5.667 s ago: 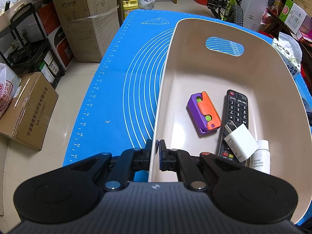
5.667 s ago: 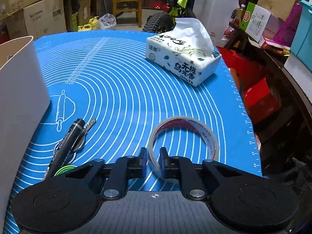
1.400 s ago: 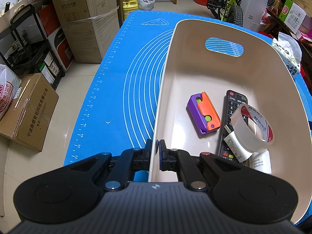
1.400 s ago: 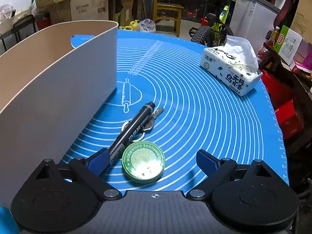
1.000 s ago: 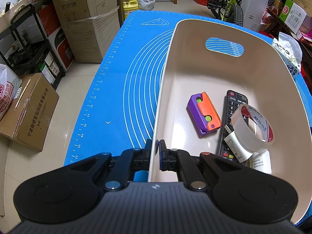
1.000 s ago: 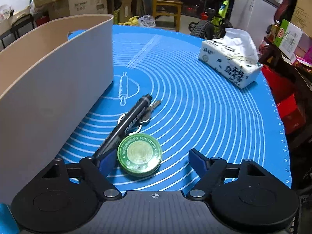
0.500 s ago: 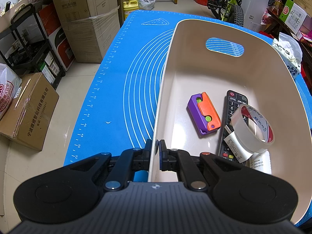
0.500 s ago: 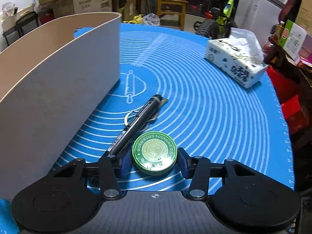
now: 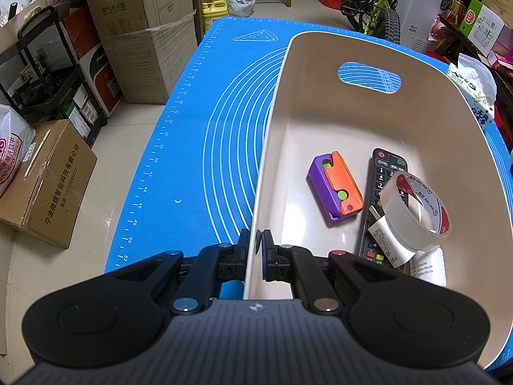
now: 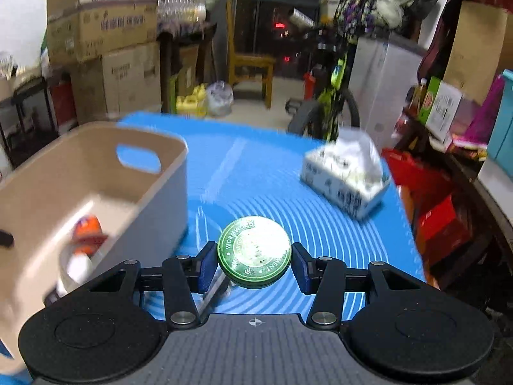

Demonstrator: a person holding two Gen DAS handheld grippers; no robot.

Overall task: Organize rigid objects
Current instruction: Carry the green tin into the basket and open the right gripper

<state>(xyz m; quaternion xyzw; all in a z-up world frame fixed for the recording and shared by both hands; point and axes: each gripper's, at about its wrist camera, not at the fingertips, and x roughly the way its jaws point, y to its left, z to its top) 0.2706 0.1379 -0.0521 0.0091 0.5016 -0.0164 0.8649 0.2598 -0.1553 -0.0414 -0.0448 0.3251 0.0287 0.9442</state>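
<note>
Right gripper [image 10: 255, 264] gripping tin [image 10: 254, 251] flat; carrying should clear bin [image 10: 166, 179] rim. Left gripper [image 9: 259, 252] clamping bin's near wall.

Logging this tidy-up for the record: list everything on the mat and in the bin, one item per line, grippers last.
Bin: 1, beige, on the blue mat, handle slot in its far wall.
Mat: 1, blue with white rings, under everything.
Folding toy: 1, purple and orange, on the bin floor.
Remote: 1, black, in the bin, right of the toy.
Tape roll: 1, clear with a red core, on the remote.
White bottle: 1, in the bin, partly under the tape.
Tin: 1, green, round, lifted off the mat.
Tissue pack: 1, white, on the mat's far right.
Left gripper: 1, black, clamped on the bin's near rim.
Right gripper: 1, black, shut on the tin.
</note>
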